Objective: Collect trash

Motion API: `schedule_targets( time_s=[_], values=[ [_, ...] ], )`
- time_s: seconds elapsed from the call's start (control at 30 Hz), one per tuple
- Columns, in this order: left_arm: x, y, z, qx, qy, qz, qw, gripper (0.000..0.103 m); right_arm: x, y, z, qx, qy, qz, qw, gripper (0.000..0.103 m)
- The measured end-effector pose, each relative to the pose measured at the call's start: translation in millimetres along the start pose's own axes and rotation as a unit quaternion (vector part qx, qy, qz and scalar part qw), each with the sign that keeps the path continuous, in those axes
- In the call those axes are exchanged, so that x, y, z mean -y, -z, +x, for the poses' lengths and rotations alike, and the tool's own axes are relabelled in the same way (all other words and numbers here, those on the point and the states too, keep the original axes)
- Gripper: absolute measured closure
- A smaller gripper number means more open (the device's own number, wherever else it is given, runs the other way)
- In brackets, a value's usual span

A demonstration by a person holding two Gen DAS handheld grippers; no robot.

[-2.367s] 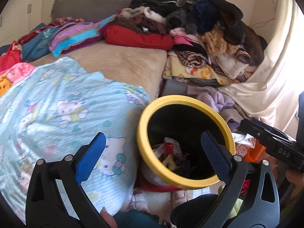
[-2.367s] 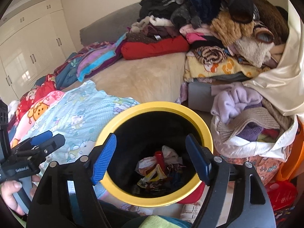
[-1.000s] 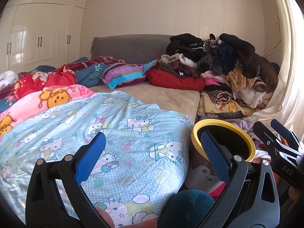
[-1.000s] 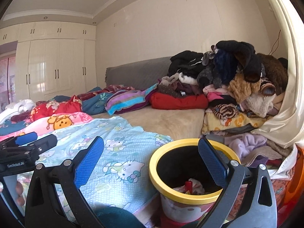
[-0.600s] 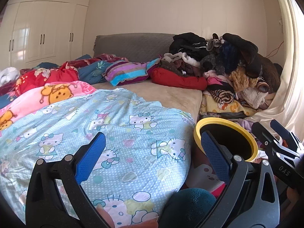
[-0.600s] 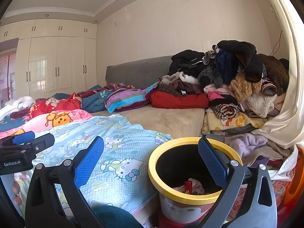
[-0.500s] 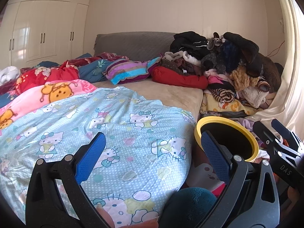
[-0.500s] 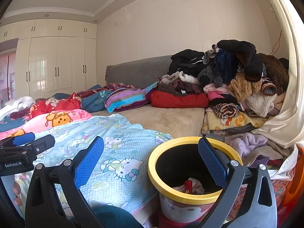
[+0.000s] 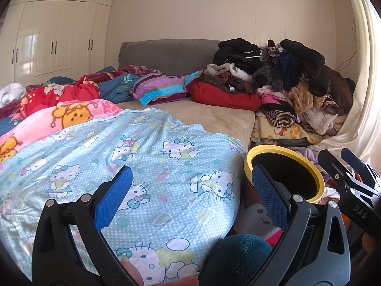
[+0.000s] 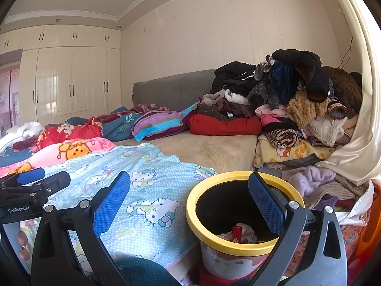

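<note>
**Between pickups: both tongs empty, scanning for trash**

Left gripper and right gripper: jaws spread wide, nothing held. Yellow-rimmed round plastic trash bin stands beside the bed, crumpled wrappers inside. No loose trash visible on the blue cartoon-cat quilt; judged next: locate another piece

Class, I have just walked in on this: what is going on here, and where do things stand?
A person holds a gripper in each hand beside a bed. The left gripper and the right gripper are both open and hold nothing. The yellow-rimmed bin stands on the floor against the bed, with trash already inside. The blue quilt ahead shows no loose trash, and a clothes pile sits behind the bin.
</note>
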State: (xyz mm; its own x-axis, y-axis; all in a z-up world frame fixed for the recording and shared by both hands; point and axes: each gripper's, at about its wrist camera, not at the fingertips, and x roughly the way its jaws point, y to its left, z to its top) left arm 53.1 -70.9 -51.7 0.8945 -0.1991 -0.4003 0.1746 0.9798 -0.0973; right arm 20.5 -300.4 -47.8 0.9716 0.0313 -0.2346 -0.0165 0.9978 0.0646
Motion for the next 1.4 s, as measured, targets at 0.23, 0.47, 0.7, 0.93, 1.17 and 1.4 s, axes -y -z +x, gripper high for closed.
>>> schedule_targets(
  time_s=[0.23, 0.47, 0.7, 0.93, 1.17, 1.4],
  values=[
    [0, 0, 0, 0.000, 0.000, 0.000, 1.0000, 0.011, 0, 0, 0, 0.000, 0.000, 0.001, 1.000, 0.006],
    [0, 0, 0, -0.001, 0.000, 0.000, 1.0000, 0.011, 1, 0, 0, 0.000, 0.000, 0.001, 1.000, 0.006],
    [0, 0, 0, 0.000, 0.000, 0.000, 1.0000, 0.011, 1, -1, 1, -0.001, 0.000, 0.002, 1.000, 0.006],
    [1, 0, 0, -0.001, 0.000, -0.001, 1.0000, 0.011, 1, -1, 1, -0.002, 0.000, 0.002, 1.000, 0.006],
    [0, 1, 2, -0.002, 0.000, -0.006, 1.0000, 0.011, 1, -2, 0, -0.001, -0.002, 0.001, 1.000, 0.006],
    [-15, 3, 3, -0.009, -0.029, -0.029, 0.9991, 0.011, -17, 1, 4, -0.004, -0.028, -0.015, 0.999, 0.006]
  ],
)
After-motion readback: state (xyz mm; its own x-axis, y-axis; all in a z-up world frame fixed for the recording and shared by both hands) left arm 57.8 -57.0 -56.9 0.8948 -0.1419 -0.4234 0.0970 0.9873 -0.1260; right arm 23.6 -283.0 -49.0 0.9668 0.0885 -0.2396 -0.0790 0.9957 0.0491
